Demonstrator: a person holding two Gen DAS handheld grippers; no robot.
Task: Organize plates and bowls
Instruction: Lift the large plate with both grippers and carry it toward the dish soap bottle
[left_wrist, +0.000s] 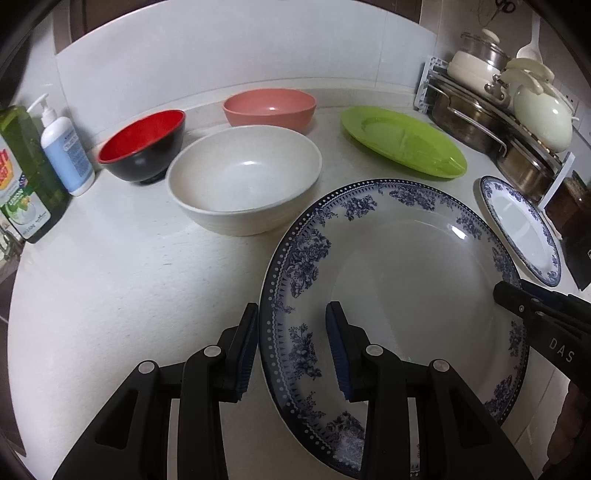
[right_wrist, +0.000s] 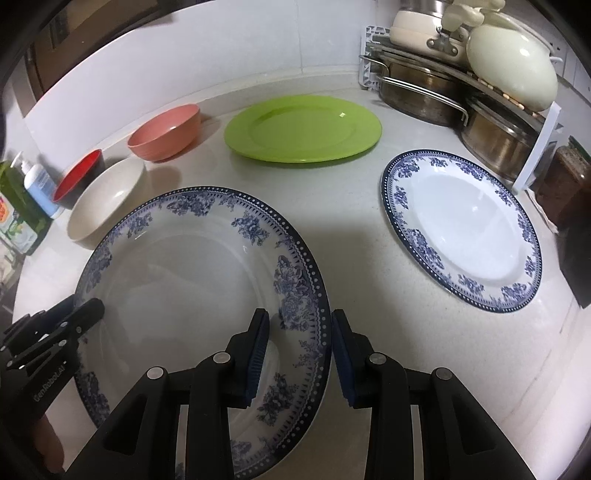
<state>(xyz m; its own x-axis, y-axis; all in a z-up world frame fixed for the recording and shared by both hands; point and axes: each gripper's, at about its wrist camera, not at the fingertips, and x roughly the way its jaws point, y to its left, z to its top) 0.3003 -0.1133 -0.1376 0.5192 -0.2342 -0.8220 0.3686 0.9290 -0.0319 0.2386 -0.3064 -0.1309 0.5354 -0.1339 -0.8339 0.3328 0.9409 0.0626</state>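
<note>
With the large blue plate (left_wrist: 406, 280) lying just in front of the white bowl (left_wrist: 243, 181), both the left gripper (left_wrist: 291, 350) and right gripper (right_wrist: 301, 354) straddle its opposite rims, jaws wide, so I would close both evenly before lifting.

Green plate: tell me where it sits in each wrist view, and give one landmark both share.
Left wrist view: green plate upper right, behind the large blue-patterned plate.
Right wrist view: green plate upper centre, flat on the counter.
Shared landmark: the pink bowl, just to its left in both.
</note>
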